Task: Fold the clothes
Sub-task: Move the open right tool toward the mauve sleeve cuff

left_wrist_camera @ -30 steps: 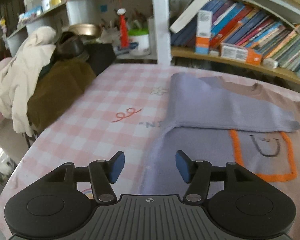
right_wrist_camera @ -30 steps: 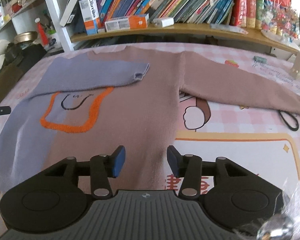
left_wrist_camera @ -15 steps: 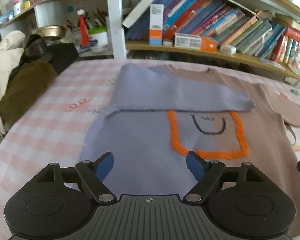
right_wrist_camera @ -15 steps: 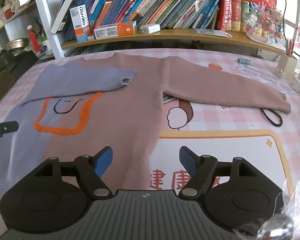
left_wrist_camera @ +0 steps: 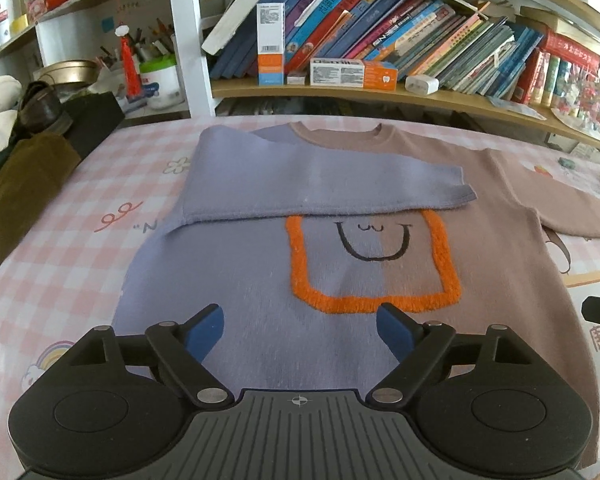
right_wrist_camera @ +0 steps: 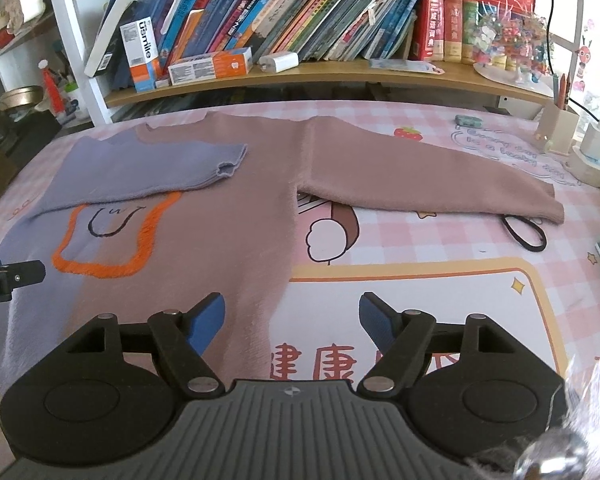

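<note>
A desk [left_wrist_camera: 60, 272] covered in a pink-and-white checked cloth printed with cartoon figures and large red Chinese characters carries nearly everything in view, and behind it runs a wooden bookshelf [right_wrist_camera: 340, 76] packed with leaning, colourful books. Spread flat on the desk lies the half-lilac, half-dusty-brown knitted sweater [left_wrist_camera: 380, 272], its chest marked with a fuzzy orange square outline [left_wrist_camera: 374, 268] around a black stitched smiling face. The lilac sleeve [left_wrist_camera: 308, 180] is folded across the chest, its cuff lying just above the orange outline; the brown sleeve [right_wrist_camera: 420, 176] stretches out straight toward the right side of the desk. A heap of cream and olive-brown clothes [left_wrist_camera: 16, 160] sits at the far left edge. On the shelf stands a white, orange and blue carton reading "usmile" [right_wrist_camera: 143, 54], with a long white-and-orange box [right_wrist_camera: 210, 66] lying beside it. A black hair tie [right_wrist_camera: 526, 232] rests touching the brown cuff. The left claw [left_wrist_camera: 300, 330] hovers over the lilac hem, spread wide and holding nothing. The right claw [right_wrist_camera: 292, 324] hangs over the sweater's brown lower edge, likewise wide apart and empty.
</note>
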A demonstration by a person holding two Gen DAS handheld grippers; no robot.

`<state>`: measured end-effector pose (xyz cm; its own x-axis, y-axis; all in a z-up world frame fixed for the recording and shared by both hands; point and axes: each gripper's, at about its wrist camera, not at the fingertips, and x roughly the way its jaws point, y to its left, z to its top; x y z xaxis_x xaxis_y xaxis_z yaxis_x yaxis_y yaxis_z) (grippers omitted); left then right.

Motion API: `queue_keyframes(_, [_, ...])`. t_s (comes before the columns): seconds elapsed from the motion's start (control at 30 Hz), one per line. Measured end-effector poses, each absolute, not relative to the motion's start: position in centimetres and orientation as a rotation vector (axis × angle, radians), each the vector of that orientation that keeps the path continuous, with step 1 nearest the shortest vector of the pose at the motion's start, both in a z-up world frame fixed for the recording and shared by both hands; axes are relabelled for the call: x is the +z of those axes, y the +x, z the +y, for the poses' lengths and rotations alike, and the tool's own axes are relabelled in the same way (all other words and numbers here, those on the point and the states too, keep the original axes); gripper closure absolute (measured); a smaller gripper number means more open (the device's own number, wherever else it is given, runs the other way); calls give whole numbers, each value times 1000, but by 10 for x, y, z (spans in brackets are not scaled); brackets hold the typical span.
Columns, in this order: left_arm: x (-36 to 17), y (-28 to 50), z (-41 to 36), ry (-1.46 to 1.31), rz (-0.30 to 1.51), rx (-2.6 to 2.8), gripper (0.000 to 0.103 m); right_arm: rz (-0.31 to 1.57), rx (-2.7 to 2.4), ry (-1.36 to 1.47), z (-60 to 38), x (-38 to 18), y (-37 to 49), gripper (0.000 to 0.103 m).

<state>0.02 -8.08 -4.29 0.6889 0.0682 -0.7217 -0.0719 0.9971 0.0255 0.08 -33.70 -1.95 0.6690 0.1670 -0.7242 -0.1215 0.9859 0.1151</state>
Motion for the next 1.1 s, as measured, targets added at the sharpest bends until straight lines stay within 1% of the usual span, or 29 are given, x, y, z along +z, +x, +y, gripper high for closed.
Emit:
queue_keyframes(0.7, [-47, 3, -76, -7, 834, 76, 16, 829, 166, 65, -332, -22, 5, 30])
queue_keyframes(1.1, [-50, 6, -93, 7, 853, 67, 15, 803, 88, 118, -390, -23, 14, 30])
